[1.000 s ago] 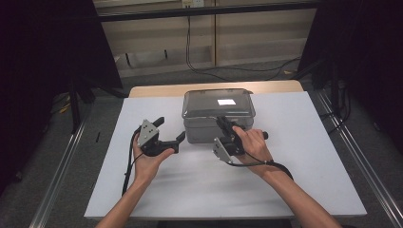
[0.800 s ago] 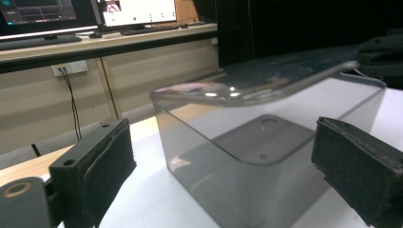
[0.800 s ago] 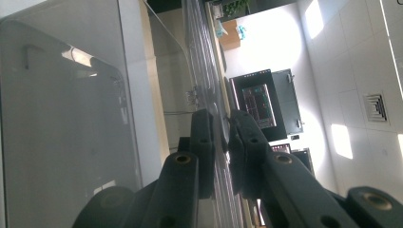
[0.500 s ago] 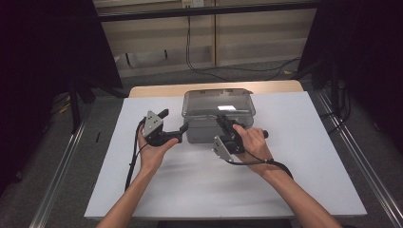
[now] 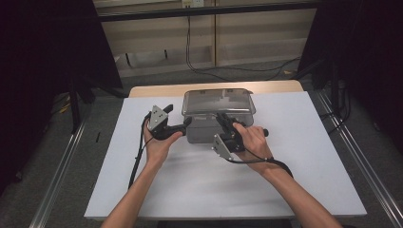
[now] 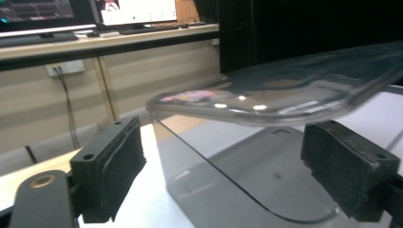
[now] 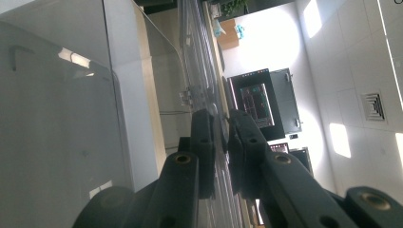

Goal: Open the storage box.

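Because the clear plastic box (image 5: 216, 121) sits near the far edge of the tabletop (image 5: 309, 156), about midway between its left and right edges, both forearms reach forward to it from the near side. Its transparent lid (image 5: 217, 100) lies on top, and the front rim of that lid is where the work is centred. The right gripper (image 5: 227, 128) is clamped on that rim: in the right gripper view the two jaws stand almost together with the thin clear edge of the lid (image 7: 219, 142) pinched between the pads. Judging from this, the grip is there to steady the lid or to be ready to lift it at its front edge.

At the box's left front corner, the left gripper (image 5: 183, 124) points toward the box from the side. Its jaws stand wide and have just been closing a little; in the left gripper view the box's corner (image 6: 228, 185) and the overhanging lid (image 6: 266, 102) lie between the pads, with a gap on either side, so nothing is held yet. This hand is probably lining up to brace the box body while the other handles the lid.

A white sheet covers the tabletop under the box, with the wooden far edge (image 5: 157, 90) of the table showing beyond it.
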`<state>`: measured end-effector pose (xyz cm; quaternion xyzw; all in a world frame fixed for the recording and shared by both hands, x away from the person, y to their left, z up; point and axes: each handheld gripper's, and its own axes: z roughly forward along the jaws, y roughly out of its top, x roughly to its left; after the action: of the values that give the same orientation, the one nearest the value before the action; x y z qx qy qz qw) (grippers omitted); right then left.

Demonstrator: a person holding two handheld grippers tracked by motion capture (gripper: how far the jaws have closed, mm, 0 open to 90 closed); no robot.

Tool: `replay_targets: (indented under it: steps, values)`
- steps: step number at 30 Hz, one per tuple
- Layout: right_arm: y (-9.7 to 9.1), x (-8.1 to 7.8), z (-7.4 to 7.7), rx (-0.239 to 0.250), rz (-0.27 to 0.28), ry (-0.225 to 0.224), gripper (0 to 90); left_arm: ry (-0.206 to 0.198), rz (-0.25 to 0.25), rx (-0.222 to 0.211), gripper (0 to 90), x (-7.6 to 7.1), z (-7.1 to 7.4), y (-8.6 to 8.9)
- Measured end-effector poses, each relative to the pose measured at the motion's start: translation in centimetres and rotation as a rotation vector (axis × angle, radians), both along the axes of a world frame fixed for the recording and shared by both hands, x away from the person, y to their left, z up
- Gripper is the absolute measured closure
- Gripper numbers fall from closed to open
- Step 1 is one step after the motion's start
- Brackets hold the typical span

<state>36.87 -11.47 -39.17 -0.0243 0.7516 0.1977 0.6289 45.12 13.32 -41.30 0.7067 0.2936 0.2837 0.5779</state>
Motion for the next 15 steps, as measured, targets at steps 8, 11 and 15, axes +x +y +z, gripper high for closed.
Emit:
replay_targets:
  steps: [8,11,15]
  values:
    - [-0.04,0.03,-0.07,0.001,0.0,0.004,81.0,-0.023,0.001,-0.007,17.1,0.55,0.25,0.08]
    - [0.06,0.08,-0.15,-0.011,0.006,0.004,80.9,-0.04,-0.015,0.001,22.1,0.69,0.09,0.03]
    - [-0.03,0.07,-0.09,0.0,0.004,0.01,80.6,-0.044,-0.029,-0.009,26.5,0.94,-0.04,-0.02]
